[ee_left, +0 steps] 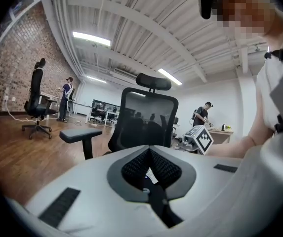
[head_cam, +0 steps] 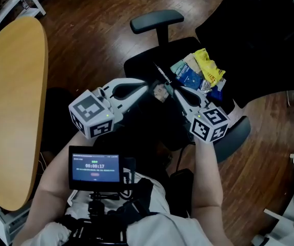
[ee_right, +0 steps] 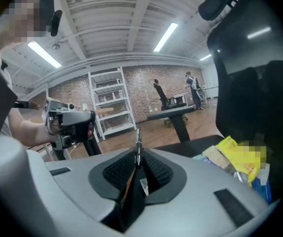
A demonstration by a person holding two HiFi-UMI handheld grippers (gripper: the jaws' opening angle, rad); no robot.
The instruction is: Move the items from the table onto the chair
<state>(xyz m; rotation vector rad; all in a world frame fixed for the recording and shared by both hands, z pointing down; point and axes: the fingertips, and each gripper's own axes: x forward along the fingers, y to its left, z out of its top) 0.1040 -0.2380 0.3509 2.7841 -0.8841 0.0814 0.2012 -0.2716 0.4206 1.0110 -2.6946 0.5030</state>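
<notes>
One pale scrap (ee_left: 151, 175), mostly hidden, in L gripper (ee_left: 149, 155); R gripper (ee_right: 137, 163): pen (ee_right: 138, 141).

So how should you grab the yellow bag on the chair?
Pinch the yellow bag at its crumpled free end, coming down from above on the seat's front side. It lies on top of the pile on the chair, with the backrest close behind, so a raised edge is likely the easiest hold.

Steeply down from the head; close and near level from both gripper views; sharing the chair (head_cam: 147, 63).
</notes>
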